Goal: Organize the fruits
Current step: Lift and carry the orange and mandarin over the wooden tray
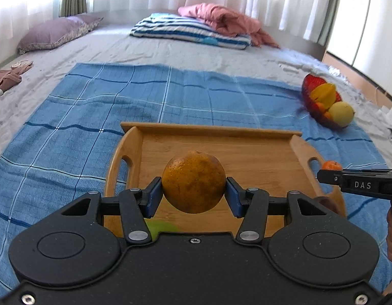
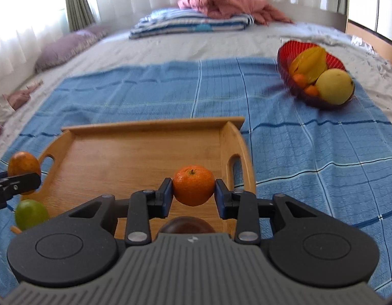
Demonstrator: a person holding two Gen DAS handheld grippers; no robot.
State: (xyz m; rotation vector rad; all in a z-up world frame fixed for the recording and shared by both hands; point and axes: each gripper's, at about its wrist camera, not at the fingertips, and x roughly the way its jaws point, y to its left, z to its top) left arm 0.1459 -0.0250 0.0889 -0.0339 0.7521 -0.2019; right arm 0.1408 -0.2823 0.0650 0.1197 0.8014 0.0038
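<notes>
The left tool (image 1: 193,195) is clamped on a large mottled orange (image 1: 193,181) above the wooden tray (image 1: 211,129); the right tool (image 2: 193,195) is clamped on a small tangerine (image 2: 193,185); both grips are best kept firm and carried clear over the tray's raised rim toward the red basket (image 2: 287,50) far right, already nearly full; open blue cloth (image 2: 310,147) lies between.

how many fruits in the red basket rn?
4 visible: a starfruit on top, a big yellow fruit at the near rim, and two small oranges below them in the red basket. More may be hidden underneath.
</notes>
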